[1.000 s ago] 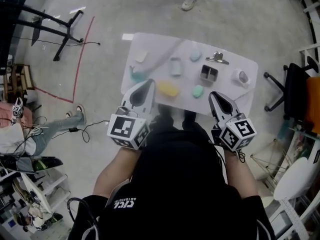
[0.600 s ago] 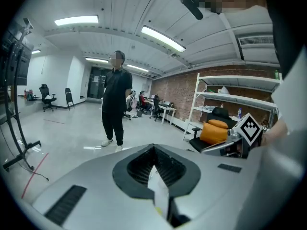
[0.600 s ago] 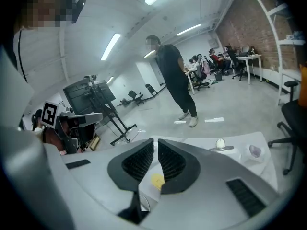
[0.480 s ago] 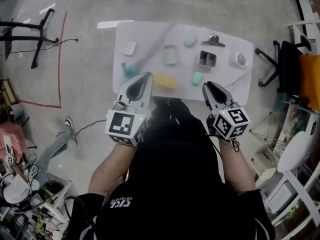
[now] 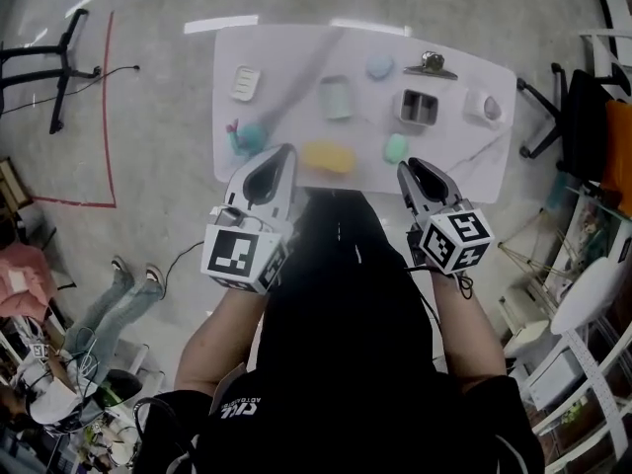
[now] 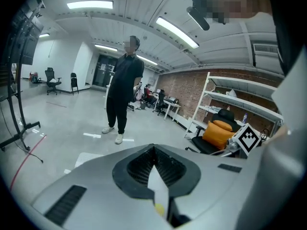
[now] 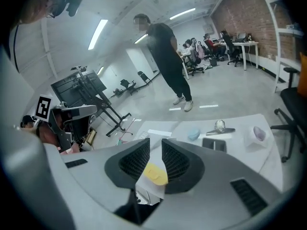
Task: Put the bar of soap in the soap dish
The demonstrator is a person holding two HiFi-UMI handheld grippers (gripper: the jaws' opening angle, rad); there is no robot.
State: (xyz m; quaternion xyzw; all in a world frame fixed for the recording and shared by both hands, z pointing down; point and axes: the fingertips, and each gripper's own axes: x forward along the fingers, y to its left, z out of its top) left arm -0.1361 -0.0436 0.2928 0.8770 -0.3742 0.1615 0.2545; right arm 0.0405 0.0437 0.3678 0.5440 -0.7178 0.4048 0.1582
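**Soap not yet picked up; both grippers poised at the near edge of the surface**

Seen from above, a person holds a gripper in each hand over the near edge of a white surface strewn with small bathroom and desk items. Nothing of the task is done yet.

The yellow bar of soap lies flat on the surface. It sits just ahead of the left gripper, a little to that gripper's right, and ahead and to the left of the right gripper, roughly between the two. Neither gripper touches it.

The left gripper's jaws are together and hold nothing. The right gripper's jaws stand slightly apart and are opening. Its own view shows the yellow bar through the gap, but the bar rests on the surface beyond, not between the jaws.

The white soap dish looks empty. It sits well ahead of the left gripper, off to its left, and apart from the yellow bar. A green oval bar lies just ahead of the right gripper, and a blue oval bar lies farther ahead.

Everything remains: reaching the soap, gripping it, carrying it to the dish and letting go.
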